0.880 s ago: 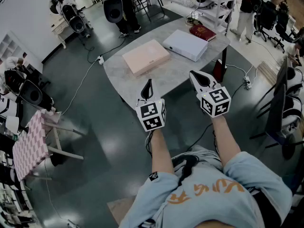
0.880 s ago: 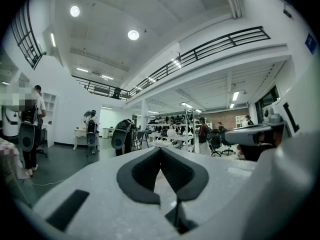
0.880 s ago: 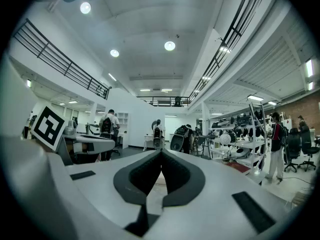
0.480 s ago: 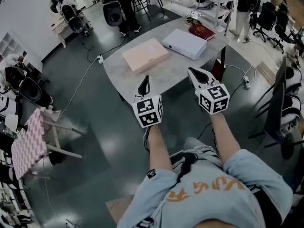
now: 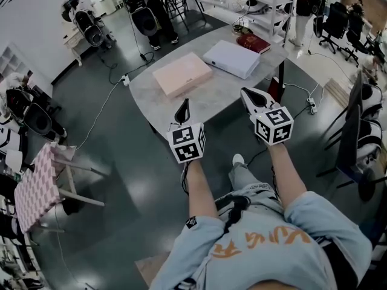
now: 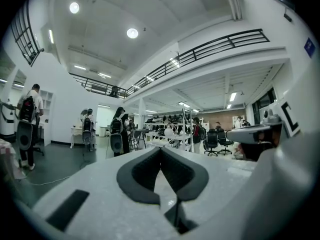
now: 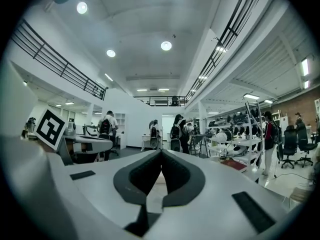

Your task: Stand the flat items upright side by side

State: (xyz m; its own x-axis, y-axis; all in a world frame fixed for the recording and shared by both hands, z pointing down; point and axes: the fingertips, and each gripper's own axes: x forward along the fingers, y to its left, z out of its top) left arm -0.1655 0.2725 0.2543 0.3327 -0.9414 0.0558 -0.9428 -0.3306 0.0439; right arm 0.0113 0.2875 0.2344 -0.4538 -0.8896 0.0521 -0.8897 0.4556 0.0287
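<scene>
The pink box (image 5: pixel 182 73) lies flat on the grey table (image 5: pixel 202 104). The white box (image 5: pixel 231 58) lies flat just beside it. The red book (image 5: pixel 253 43) lies flat too, close behind the white box at the far edge. None of them stands up yet.

The left gripper (image 5: pixel 182 106) and the right gripper (image 5: pixel 248 95) are held level at the near side of the table, apart from all three things. Each one has its jaws pressed together with nothing between them.

I think the job right now is to get to the first box. The pink box is nearest, so it is a good one to start with. The jaws need to spread wide before they get there. One gripper could pinch a long edge of the box and tip it up slowly. The other could press on the far side so the box does not slide or flop over. It looks wide and thin, so it may fall easily. Stand it where bare table is left beside it for the white box and the book.
</scene>
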